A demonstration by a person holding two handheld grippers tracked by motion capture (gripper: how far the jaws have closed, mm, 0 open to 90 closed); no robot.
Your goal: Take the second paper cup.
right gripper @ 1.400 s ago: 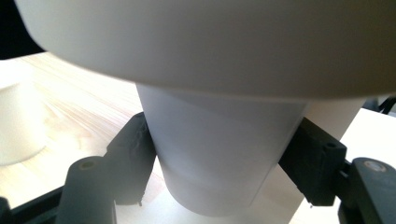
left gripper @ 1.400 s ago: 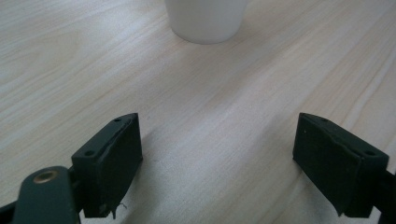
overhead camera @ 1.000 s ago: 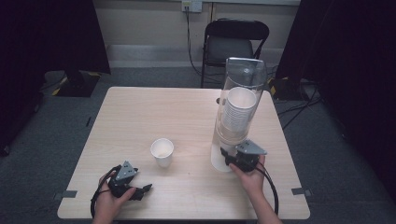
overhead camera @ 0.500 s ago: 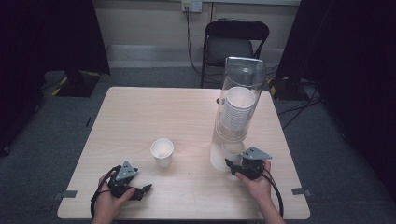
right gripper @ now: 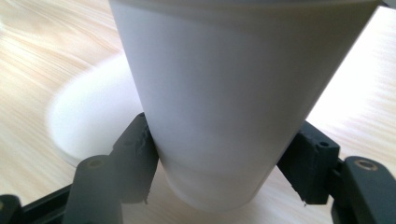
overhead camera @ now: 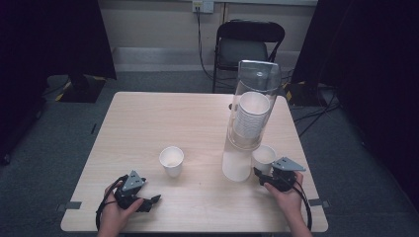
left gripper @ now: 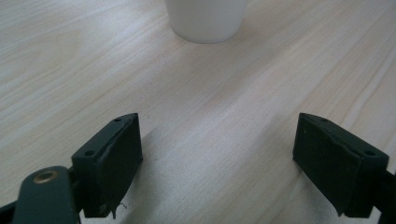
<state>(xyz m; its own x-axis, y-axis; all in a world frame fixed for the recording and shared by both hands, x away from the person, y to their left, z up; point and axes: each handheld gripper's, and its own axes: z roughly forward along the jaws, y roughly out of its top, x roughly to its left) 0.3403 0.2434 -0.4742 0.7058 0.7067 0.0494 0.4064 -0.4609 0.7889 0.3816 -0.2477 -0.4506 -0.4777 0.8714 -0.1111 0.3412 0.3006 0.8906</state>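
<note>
Cup (overhead camera: 264,159) in my right tool (overhead camera: 262,174), then: a white paper one, standing just right of the tall clear dispenser (overhead camera: 249,121) near the table's (overhead camera: 148,113) right edge. In the right gripper view the cup (right gripper: 219,107) sits between the two black jaws, low on its wall, and both pads look to be against it, so I read this as a pinch on the cup. Those jaws have just been easing apart a little, with the cup between them all the while. I cannot tell whether the cup's base rests on the wood or hangs just above it.

Inside the dispenser I see a stack of white cups (overhead camera: 251,118), and its white foot stands on the table beside the held cup, close enough that I cannot say if they touch.

My left tool (overhead camera: 148,201) lies low at the near left of the table, in the person's left hand (overhead camera: 116,212), with its jaws spread wide and nothing between them. In the left gripper view bare wood shows between its pads (left gripper: 112,163), and a second white cup (left gripper: 206,18) stands ahead of it, apart. From above, that second cup (overhead camera: 171,160) stands upright near the table's middle, well apart from the dispenser.
</note>
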